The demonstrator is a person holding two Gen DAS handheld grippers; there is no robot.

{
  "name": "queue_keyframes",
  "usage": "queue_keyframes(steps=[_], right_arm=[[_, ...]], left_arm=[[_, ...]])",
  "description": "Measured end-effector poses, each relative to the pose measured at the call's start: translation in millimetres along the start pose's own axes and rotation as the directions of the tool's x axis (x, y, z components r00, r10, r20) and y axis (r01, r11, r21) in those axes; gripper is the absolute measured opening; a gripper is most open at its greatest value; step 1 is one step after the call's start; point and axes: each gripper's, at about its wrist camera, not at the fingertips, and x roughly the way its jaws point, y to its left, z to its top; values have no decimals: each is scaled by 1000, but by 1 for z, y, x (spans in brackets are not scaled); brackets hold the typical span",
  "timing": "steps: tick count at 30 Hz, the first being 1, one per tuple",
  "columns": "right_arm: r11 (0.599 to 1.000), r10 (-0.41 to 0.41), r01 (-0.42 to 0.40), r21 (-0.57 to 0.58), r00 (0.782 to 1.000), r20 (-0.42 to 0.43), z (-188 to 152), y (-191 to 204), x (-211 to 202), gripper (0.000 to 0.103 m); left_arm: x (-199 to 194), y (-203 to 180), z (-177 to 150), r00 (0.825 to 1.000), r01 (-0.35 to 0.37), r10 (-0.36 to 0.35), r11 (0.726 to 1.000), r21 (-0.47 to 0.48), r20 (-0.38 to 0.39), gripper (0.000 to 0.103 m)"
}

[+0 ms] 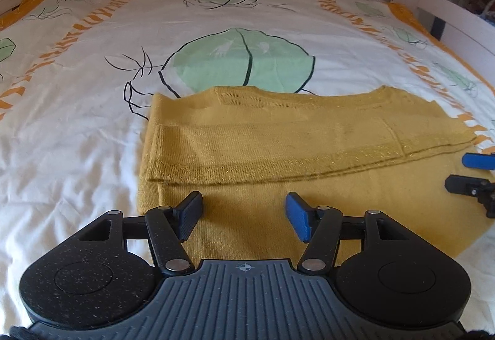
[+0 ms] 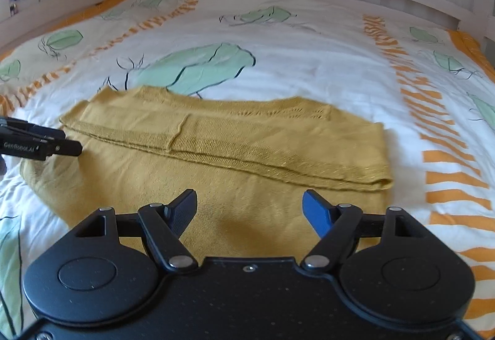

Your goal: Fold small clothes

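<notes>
A mustard knit (image 1: 278,135), its far part folded over toward the camera, lies mid-frame on the leaf-print bedcover (image 1: 77,123), while the left gripper (image 1: 244,216) and right gripper (image 2: 250,213), both spread and empty, hover over its near edge.

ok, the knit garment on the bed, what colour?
Mustard yellow, plain knit with a ribbed hem band: the garment shows best in the right wrist view.
</notes>
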Motion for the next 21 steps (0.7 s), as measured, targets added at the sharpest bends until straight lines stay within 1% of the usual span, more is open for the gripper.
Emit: queue_keyframes(steps=[2, 14, 21], right_arm=[[1000, -12, 12, 11, 1000, -13, 4, -1, 10, 78], [996, -72, 72, 53, 997, -1, 40, -17, 56, 79], [992, -93, 92, 86, 996, 5, 52, -28, 72, 82]], left_arm=[[7, 2, 6, 1000, -5, 4, 1000, -4, -6, 58], [42, 9, 39, 1000, -1, 0, 999, -41, -24, 60], [57, 14, 56, 1000, -16, 15, 998, -53, -25, 62]])
